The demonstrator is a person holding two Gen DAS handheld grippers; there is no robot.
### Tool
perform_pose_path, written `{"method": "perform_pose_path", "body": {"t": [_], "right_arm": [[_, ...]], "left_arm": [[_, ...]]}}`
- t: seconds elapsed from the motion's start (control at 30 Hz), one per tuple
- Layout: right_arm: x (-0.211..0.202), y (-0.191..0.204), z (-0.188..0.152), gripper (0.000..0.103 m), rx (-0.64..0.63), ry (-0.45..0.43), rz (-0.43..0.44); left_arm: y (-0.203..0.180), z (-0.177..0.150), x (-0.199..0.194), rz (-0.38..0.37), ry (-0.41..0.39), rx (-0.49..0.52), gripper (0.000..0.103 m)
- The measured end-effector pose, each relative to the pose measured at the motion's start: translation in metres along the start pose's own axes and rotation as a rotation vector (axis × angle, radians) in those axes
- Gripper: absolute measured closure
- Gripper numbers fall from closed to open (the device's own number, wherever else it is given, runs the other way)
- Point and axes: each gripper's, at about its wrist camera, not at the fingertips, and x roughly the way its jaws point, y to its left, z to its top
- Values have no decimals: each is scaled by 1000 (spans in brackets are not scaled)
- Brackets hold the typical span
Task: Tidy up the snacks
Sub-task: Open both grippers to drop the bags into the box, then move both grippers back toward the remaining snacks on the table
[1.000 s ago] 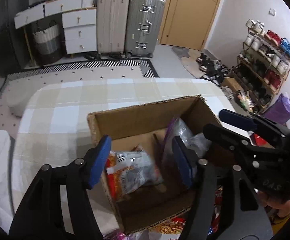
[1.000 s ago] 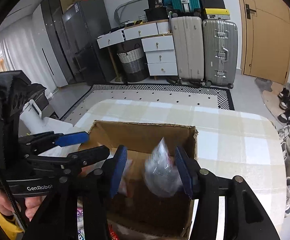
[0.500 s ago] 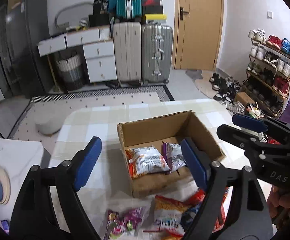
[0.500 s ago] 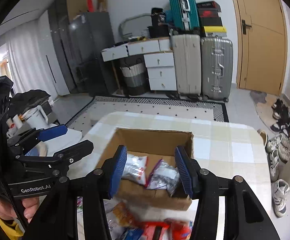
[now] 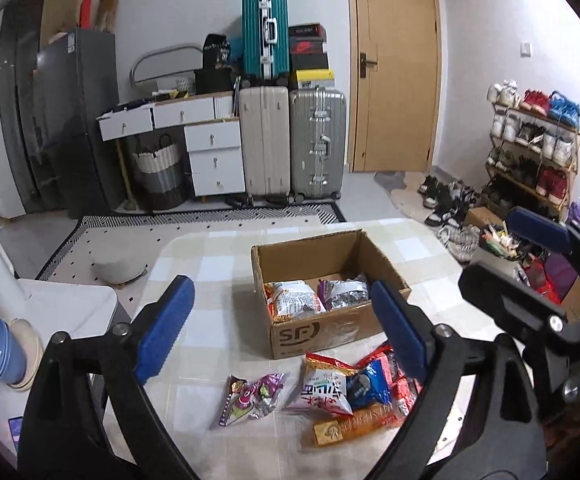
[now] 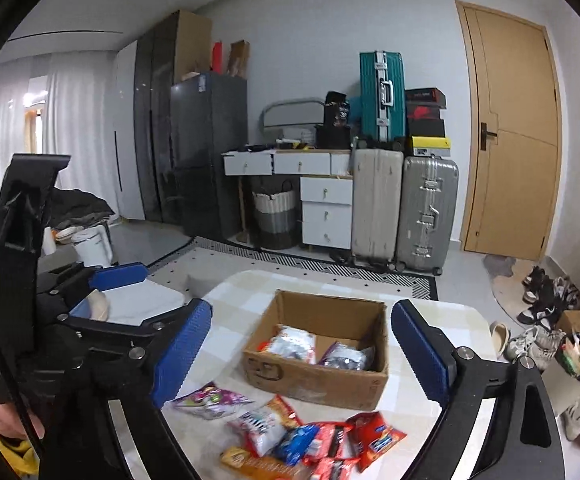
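Colours and patterns: snack area and background

Desk [image 5: 217,264]: beige-and-white check cloth. Cardboard box [image 5: 314,332]: brown, dark printed logo on the front. Snack packets [image 5: 342,392] before the box: red, orange, white, blue; one candy bag [image 5: 249,398] purple-pink. Hand-held gripper pads [image 5: 165,332]: blue on black frames. Suitcases: teal [image 5: 265,36], beige [image 5: 265,140], silver [image 5: 318,142]. Door [image 5: 394,64]: tan. Rug [image 5: 209,216]: black-and-white herringbone border.

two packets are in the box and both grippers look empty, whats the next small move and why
Probably lower the left gripper, jaws opening with nothing between them, onto the purple packet, which lies loose in front of the cardboard box. It sits apart from the snack pile, so it looks the easiest pick.
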Motion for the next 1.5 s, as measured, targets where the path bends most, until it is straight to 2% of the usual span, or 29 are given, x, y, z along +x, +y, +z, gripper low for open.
{"method": "perform_pose_path", "body": {"t": [0.07, 0.27, 0.47, 0.57, 0.77, 0.83, 1.17, 1.5], "right_arm": [[-14, 7, -2, 6, 8, -19, 6], [-63, 19, -19, 2, 39, -65, 7], [-80, 21, -36, 0, 56, -68, 14], [-85, 25, -48, 0, 57, -57, -17], [-96, 17, -78, 0, 82, -62, -53], [-98, 13, -88, 0, 92, -61, -63], [-80, 12, -130, 0, 134, 21, -42], [-60, 2, -154, 0, 168, 74, -13]], "left_arm": [[5, -8, -24, 12, -35, -14, 1], [22, -32, -70, -16, -74, -57, 1], [30, -60, -95, 10, -97, -58, 1], [32, -74, -88, 3, -67, -62, 1], [37, -108, -77, 16, -55, -73, 1], [36, -118, -68, 4, -20, -81, 1], [16, -161, -16, -41, 117, -60, 1], [-4, -179, 44, -90, 237, -74, 1]]}}
